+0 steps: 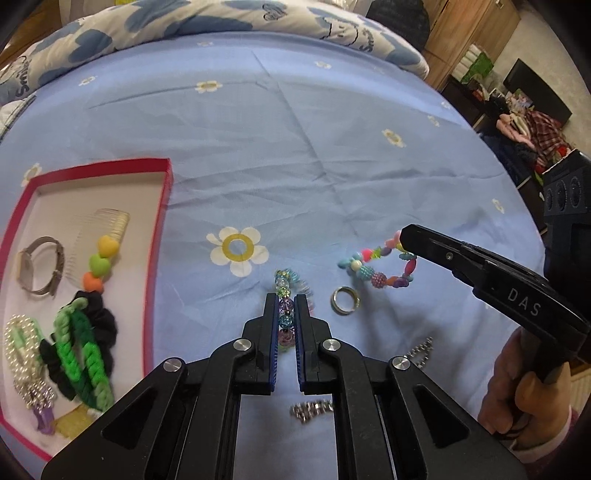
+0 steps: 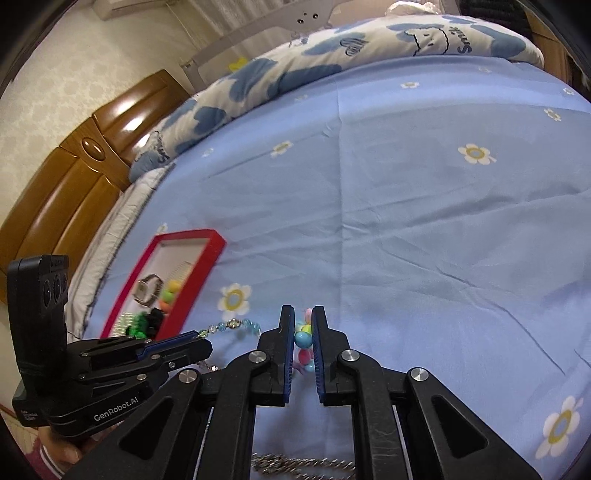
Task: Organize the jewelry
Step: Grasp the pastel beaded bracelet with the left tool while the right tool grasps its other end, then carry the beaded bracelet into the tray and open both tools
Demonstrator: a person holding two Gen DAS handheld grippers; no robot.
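Note:
My left gripper (image 1: 286, 299) is shut on a blue and purple crystal bead bracelet (image 1: 286, 284) lying on the blue bedsheet; it also shows in the right wrist view (image 2: 236, 325). My right gripper (image 2: 303, 312) is shut on a multicoloured bead bracelet (image 2: 303, 334), which shows in the left wrist view (image 1: 373, 271) to the right of the left gripper. A red-rimmed tray (image 1: 162, 206) at the left holds a watch (image 1: 37, 266), a clear comb (image 1: 99, 229), heart beads (image 1: 99, 264), a green braided band (image 1: 79, 347) and a black scrunchie.
A silver ring (image 1: 345, 300) lies on the sheet between the two bracelets. A silver chain (image 1: 312, 410) lies under the left gripper, another piece (image 1: 419, 350) to its right. A folded quilt (image 1: 221, 18) lies at the far side. A wooden headboard (image 2: 74, 177) stands at the left.

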